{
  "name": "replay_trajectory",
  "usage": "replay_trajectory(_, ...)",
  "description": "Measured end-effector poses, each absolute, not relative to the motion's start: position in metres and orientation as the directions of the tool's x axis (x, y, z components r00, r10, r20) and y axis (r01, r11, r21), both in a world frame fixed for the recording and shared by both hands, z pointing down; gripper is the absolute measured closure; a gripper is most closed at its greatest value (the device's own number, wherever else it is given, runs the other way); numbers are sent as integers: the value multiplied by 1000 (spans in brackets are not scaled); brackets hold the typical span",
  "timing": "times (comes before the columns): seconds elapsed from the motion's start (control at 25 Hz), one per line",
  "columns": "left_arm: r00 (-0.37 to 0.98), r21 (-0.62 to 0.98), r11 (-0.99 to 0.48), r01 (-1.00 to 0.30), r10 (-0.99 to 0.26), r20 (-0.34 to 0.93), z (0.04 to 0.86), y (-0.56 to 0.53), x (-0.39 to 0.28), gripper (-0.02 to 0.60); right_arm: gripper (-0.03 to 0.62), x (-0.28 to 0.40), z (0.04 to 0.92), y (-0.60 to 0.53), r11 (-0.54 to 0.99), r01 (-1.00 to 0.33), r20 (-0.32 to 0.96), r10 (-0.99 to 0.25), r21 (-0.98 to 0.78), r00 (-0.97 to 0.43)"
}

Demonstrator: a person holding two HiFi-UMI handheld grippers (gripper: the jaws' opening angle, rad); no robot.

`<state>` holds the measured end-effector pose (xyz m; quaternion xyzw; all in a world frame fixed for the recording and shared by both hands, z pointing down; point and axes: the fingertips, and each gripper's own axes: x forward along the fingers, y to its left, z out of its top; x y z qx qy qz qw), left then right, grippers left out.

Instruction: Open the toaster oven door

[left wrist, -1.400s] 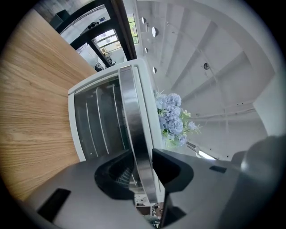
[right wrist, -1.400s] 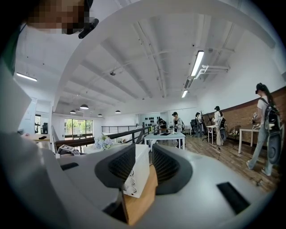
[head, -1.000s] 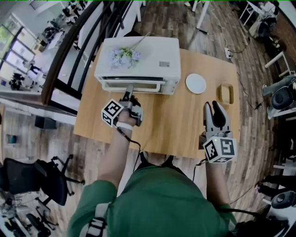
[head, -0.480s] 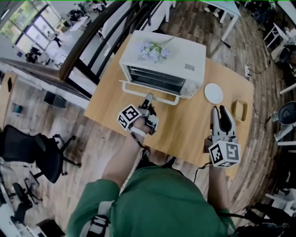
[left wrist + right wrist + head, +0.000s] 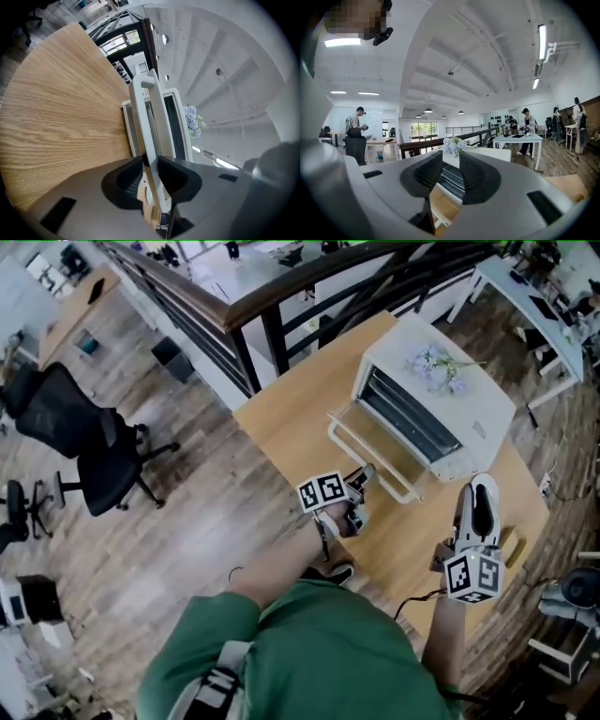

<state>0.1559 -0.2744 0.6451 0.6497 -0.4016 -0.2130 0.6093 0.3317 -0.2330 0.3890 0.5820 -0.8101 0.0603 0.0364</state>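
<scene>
The white toaster oven (image 5: 464, 413) stands on the wooden table (image 5: 291, 418), its door (image 5: 375, 439) swung down and open so the dark cavity shows. My left gripper (image 5: 364, 477) is at the door's white handle bar (image 5: 373, 465). In the left gripper view the handle (image 5: 146, 105) runs between the jaws of the left gripper (image 5: 150, 164), which have just been closing and now pinch it. My right gripper (image 5: 479, 493) hovers over the table right of the oven, holding nothing. The right gripper (image 5: 450, 171) shows a narrow gap between its jaws.
A bunch of pale flowers (image 5: 433, 364) lies on the oven's top. A dark stair railing (image 5: 267, 315) runs behind the table's far edge. An office chair (image 5: 80, 437) stands on the floor to the left. People work at desks (image 5: 520, 137) in the background.
The oven door went from shut to swung down and open. My left gripper drew back toward me with the handle. The head view swung left; the right gripper barely shifted.
</scene>
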Motion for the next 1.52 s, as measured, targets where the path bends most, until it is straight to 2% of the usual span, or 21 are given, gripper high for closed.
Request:
replay_trajectory(0.44,525,956,115,-272,-814,247,697,-243,138,488,467,293,393,-246,458,-889,159,-877,-7,-454)
replay_trajectory(0.8,496,909,205,-362,-783,374,736,-229,124,487,468,297,398,-247,462,-887,165,-873,-17,-459)
replay_trajectory(1.16,497,864,230,-448,-739,455,749,-222,113,486,470,304,395,-249,438,-898,145,-888,-23,-437)
replay_trajectory(1.36,401,813,244,-529,-772,492,733,-225,70,486,470,301,393,-247,429,-902,131,-893,-37,-430)
replay_trajectory(1.52,287,673,153,-723,-820,495,690,-244,22,474,470,298,391,-247,424,-904,117,-897,-47,-426)
